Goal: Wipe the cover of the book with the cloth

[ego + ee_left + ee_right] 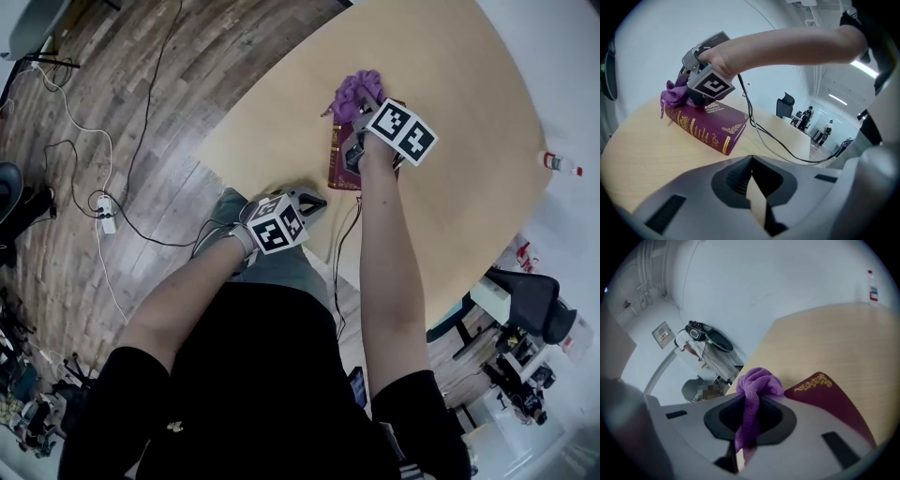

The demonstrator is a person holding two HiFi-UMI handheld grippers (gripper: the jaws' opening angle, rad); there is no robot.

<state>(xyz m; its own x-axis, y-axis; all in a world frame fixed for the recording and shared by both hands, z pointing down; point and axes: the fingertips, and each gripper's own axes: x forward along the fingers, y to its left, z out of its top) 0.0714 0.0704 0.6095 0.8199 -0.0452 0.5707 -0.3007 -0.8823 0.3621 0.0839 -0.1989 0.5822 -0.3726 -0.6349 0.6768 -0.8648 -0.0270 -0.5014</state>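
A maroon book (339,161) with gold lettering lies flat on the tan table (450,84), close to its near edge. My right gripper (357,114) is over the book's far end, shut on a purple cloth (358,91) that bunches past the jaws. In the right gripper view the cloth (757,383) hangs pinched in my right gripper (756,398), touching the book (834,404). My left gripper (316,201) rests apart at the table's near edge, shut with nothing in it. The left gripper view has my left gripper (751,160) low, with the book (710,124) and cloth (671,96) beyond.
A small bottle (560,164) stands at the table's right edge. A black cable (774,139) trails from the right gripper across the table and off its near edge. A black chair (527,298) and clutter sit to the right; a power strip (107,214) lies on the wooden floor.
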